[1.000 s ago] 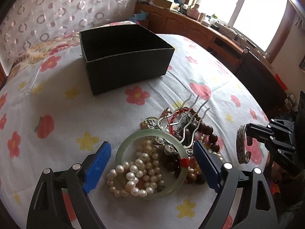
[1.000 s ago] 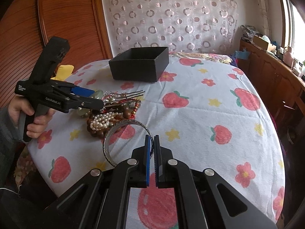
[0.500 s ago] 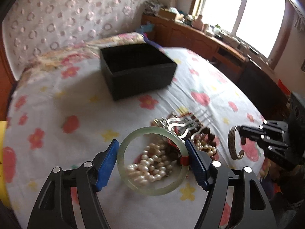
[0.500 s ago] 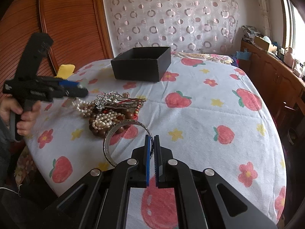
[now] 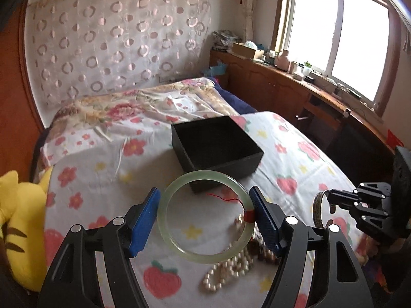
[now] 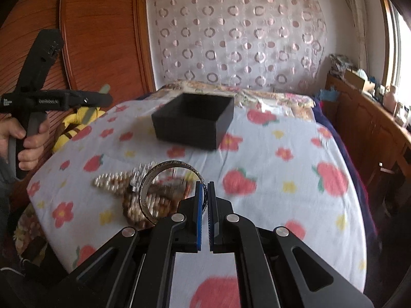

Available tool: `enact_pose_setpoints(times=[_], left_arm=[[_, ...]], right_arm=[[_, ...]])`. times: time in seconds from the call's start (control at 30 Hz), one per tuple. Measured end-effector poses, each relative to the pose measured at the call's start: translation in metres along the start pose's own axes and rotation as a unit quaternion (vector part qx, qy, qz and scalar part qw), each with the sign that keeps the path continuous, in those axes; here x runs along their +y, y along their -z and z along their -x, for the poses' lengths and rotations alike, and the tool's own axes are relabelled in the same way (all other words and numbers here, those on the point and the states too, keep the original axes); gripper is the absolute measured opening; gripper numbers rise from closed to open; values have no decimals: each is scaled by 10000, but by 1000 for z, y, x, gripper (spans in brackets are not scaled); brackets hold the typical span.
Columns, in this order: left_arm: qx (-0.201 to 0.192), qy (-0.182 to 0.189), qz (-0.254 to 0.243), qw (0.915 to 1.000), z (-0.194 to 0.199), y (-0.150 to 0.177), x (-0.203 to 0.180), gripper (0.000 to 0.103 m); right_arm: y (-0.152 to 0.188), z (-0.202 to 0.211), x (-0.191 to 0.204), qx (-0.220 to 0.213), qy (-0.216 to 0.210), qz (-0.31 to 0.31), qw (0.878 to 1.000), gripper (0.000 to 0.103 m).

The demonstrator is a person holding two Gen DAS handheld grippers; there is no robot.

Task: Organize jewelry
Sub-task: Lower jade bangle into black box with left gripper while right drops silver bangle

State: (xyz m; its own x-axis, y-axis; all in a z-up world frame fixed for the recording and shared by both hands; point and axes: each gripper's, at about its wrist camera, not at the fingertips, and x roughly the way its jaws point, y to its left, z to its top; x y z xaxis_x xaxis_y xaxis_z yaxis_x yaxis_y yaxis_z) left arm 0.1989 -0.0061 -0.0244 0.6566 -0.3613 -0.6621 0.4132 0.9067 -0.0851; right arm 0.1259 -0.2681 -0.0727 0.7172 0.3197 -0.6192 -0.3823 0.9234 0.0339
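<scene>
My left gripper (image 5: 205,214) is shut on a pale green jade bangle (image 5: 172,238) with a red thread and holds it in the air above the table, short of the open black box (image 5: 218,148). My right gripper (image 6: 204,192) is shut on a silver bangle (image 6: 147,182), also lifted; the silver bangle shows at the right of the left wrist view (image 5: 318,209). A pearl string (image 5: 226,269) and dark beads lie in a pile on the tablecloth (image 6: 133,197) under both grippers. The box (image 6: 195,120) looks empty.
The round table has a white cloth with strawberry and flower print (image 6: 295,179). A yellow plush toy (image 5: 18,220) sits at the left edge. A bed (image 5: 133,107) lies behind the table, wooden cabinets (image 5: 295,89) along the right wall.
My left gripper has closed on the jade bangle and lifted it off the pile, rising and tilting up toward the box. My right gripper has also risen with the silver bangle.
</scene>
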Motion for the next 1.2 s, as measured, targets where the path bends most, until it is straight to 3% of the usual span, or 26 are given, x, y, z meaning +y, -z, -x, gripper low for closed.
enact_pose_setpoints(times=[0.53, 0.77, 0.9, 1.0, 1.2], left_arm=[[111, 13, -45, 9999, -89, -59, -4, 68], [273, 44, 19, 9996, -123, -65, 1, 68], [229, 106, 104, 9996, -125, -64, 6, 69], [150, 143, 183, 9996, -122, -67, 10, 77], [-11, -112, 274, 9996, -105, -64, 26, 79]], right_arm=[[-77, -46, -43, -188, 110, 142, 9997, 5], [-96, -74, -49, -128, 2, 261, 9996, 5], [-104, -88, -47, -86, -83, 308, 9995, 5], [-108, -98, -45, -65, -147, 352, 9992, 5], [-121, -121, -34, 38, -301, 487, 9984, 5]])
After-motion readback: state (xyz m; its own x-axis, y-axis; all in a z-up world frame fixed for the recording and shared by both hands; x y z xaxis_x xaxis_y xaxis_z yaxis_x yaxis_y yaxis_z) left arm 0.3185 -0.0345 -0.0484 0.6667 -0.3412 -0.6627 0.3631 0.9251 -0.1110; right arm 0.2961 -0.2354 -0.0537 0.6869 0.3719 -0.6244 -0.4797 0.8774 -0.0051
